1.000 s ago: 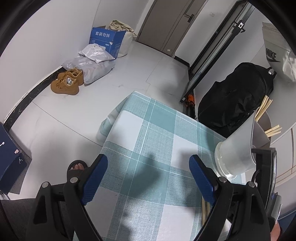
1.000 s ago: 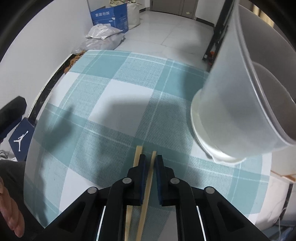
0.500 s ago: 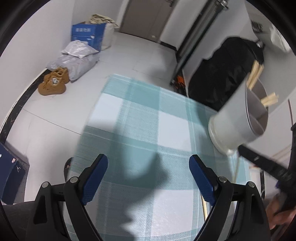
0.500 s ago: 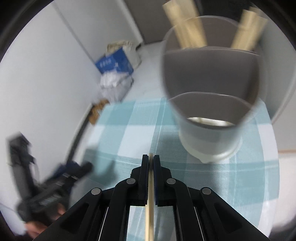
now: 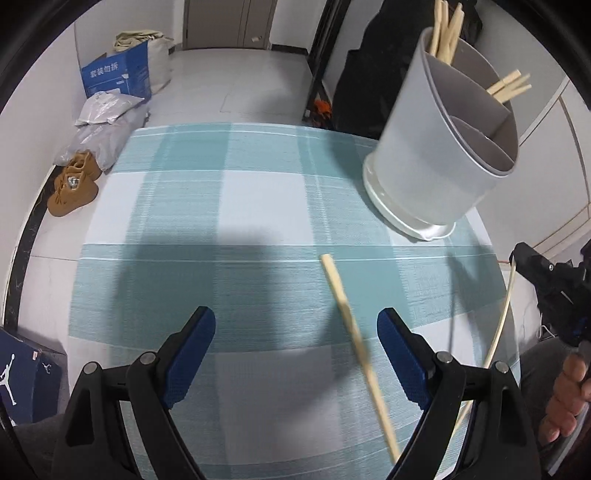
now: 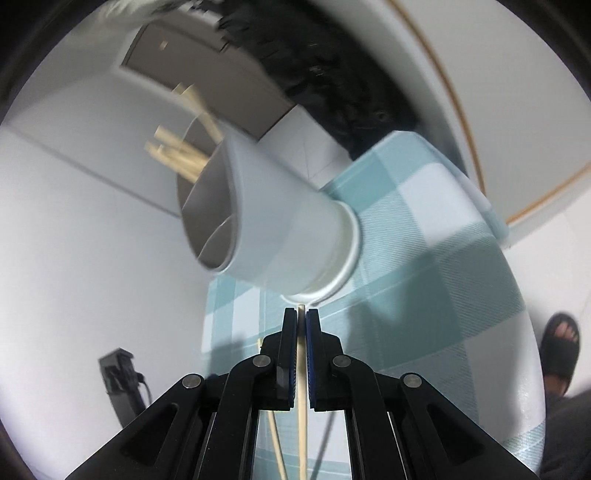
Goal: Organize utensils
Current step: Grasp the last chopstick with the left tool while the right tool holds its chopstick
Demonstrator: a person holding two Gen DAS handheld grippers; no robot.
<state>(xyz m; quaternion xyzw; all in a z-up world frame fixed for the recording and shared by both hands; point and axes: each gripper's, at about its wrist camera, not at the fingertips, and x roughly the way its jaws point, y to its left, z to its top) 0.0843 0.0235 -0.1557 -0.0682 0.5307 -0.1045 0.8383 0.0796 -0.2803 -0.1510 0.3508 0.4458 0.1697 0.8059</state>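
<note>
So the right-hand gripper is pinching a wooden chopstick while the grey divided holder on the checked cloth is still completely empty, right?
Not quite. The grey divided plastic holder already has several wooden chopsticks standing in it, as the left wrist view shows. The right gripper does pinch a thin wooden chopstick.

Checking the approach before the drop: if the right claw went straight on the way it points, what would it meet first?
Most likely the grey utensil holder, near its white base. The right claw, shut on a chopstick, aims right at it. The view is blurred, so depth is uncertain.
</note>
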